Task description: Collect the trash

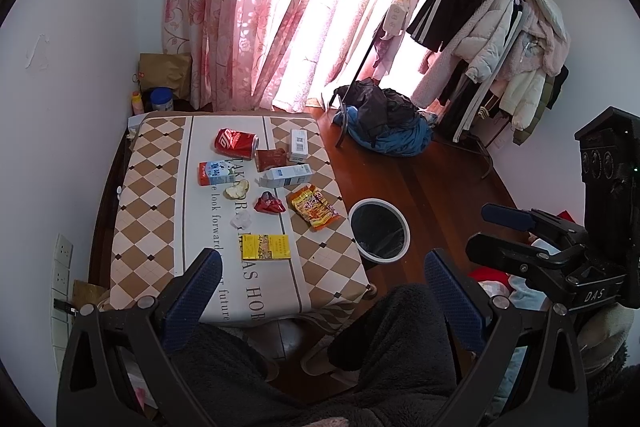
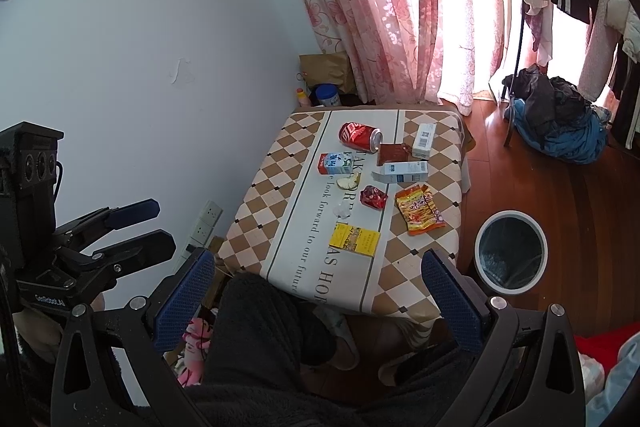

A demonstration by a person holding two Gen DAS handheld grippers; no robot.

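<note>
Awaiting pickup near the tabletop's [image 1: 136, 187] near edge: yellow box [image 1: 266, 247], light, stiff, grip across flat faces. Left claw [image 1: 320, 297] and right claw [image 2: 320, 297] both wide, empty.

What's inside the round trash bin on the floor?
The trash bin has a dark liner bag inside. No trash shows in the part visible from above. The very bottom is too dark to tell. All the wrappers still lie on the table.

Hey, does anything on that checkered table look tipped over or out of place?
Yes. The red can lies on its side, as does the white carton. Wrappers, a yellow box and a food scrap litter the table; the bin stands beside it.
</note>
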